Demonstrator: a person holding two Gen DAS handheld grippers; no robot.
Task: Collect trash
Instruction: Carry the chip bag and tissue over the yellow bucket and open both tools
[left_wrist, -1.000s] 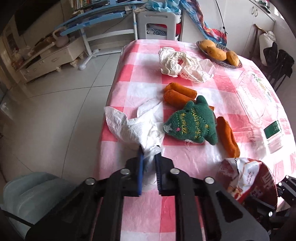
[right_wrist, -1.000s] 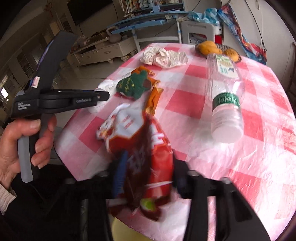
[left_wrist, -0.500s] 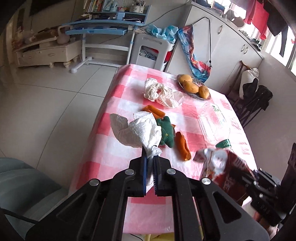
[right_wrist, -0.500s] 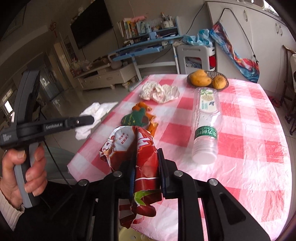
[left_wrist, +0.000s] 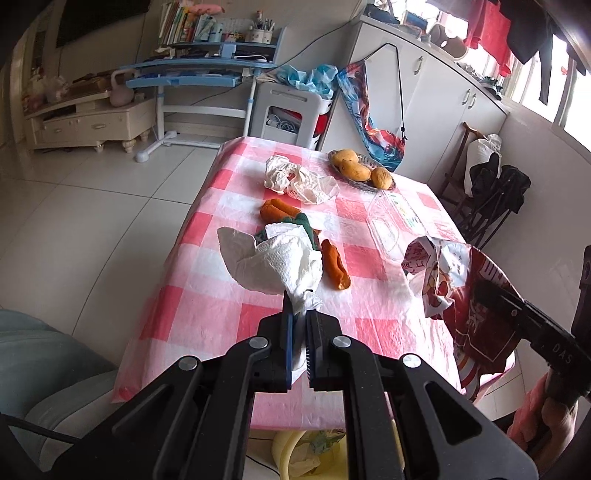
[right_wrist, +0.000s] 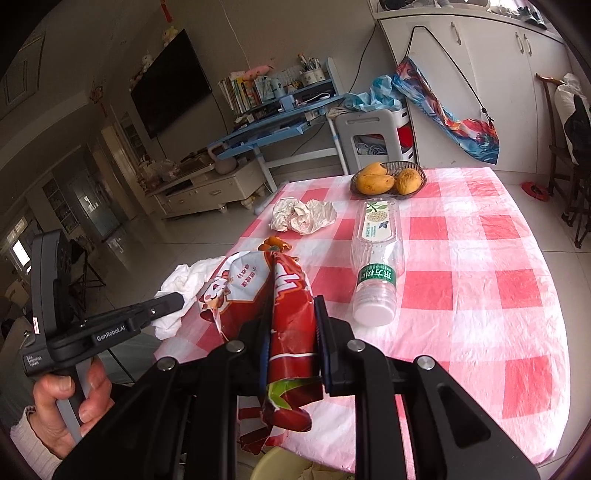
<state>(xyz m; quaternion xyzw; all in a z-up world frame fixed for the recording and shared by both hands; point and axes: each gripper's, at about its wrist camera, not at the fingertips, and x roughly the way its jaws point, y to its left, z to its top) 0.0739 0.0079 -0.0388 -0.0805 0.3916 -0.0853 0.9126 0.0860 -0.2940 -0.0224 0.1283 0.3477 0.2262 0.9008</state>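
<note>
The left tongs (left_wrist: 300, 325) are clamped on a crumpled white paper towel (left_wrist: 273, 262), which hangs in the air above the near left part of the counter (left_wrist: 221, 280) with its pink-and-white checked cloth. The right tongs (right_wrist: 291, 332) are clamped on a red snack bag (right_wrist: 291, 295), folded lengthwise between the pads; its torn lower end dangles below the jaws at 6 o'clock, and it too is clear of the cloth. In the right wrist view the left tongs show at 9 o'clock, gripped by a hand (right_wrist: 70, 410) in a light knitted sleeve, with the towel bunched at their tip.

On the counter, an empty clear plastic bottle (right_wrist: 376, 258) with a green label lies on its side, cap end toward the near edge, at 12 o'clock from the bag. Beyond it, a wicker dish of mangoes (right_wrist: 388, 181) sits near the far edge, and a wad of crumpled white wrapping (right_wrist: 303, 218) lies at 9 o'clock from the bottle. A knitted green toy with orange parts (left_wrist: 332, 266) lies mid-counter, partly hidden behind the towel. A pale yellow bin rim (left_wrist: 284, 450) shows under the near edge of the counter
</note>
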